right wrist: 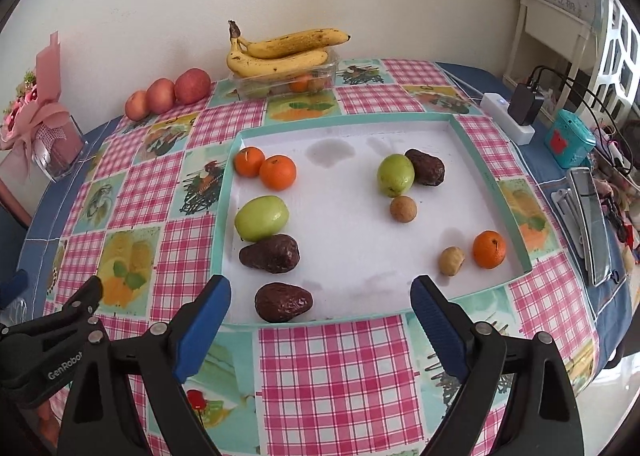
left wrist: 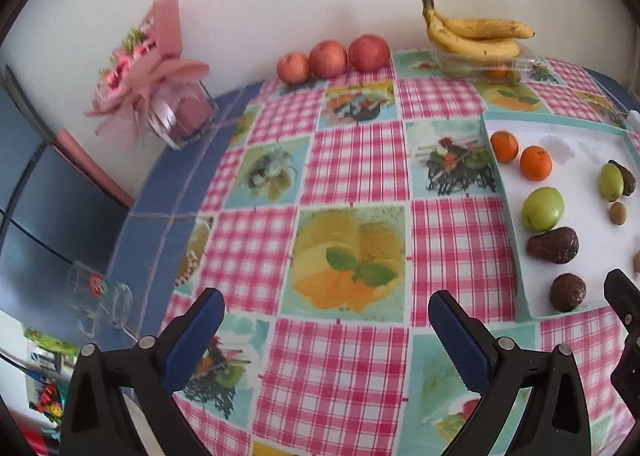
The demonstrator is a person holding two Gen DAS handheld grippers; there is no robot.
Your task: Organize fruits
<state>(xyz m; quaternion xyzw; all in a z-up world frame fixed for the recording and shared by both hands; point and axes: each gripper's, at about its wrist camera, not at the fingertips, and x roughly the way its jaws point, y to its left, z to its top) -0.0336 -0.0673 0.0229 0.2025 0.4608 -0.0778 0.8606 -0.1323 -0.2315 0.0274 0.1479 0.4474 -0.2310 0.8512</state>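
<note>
Right wrist view: fruit lies ahead of empty grippers

Inside the white tray, a dark avocado sits at its near edge, just beyond the spread, empty right gripper. Left of the tray, the left gripper gapes over bare tablecloth.

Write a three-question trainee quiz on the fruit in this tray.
1. How many oranges lie in the tray?
2. True or false: the right gripper holds a fruit.
3. What rests on the clear container by the wall: A apples, B bananas, C longans?

Key: 1. Three: two together at the far left, one at the near right. 2. False; its jaws stand open and empty. 3. B.
</note>
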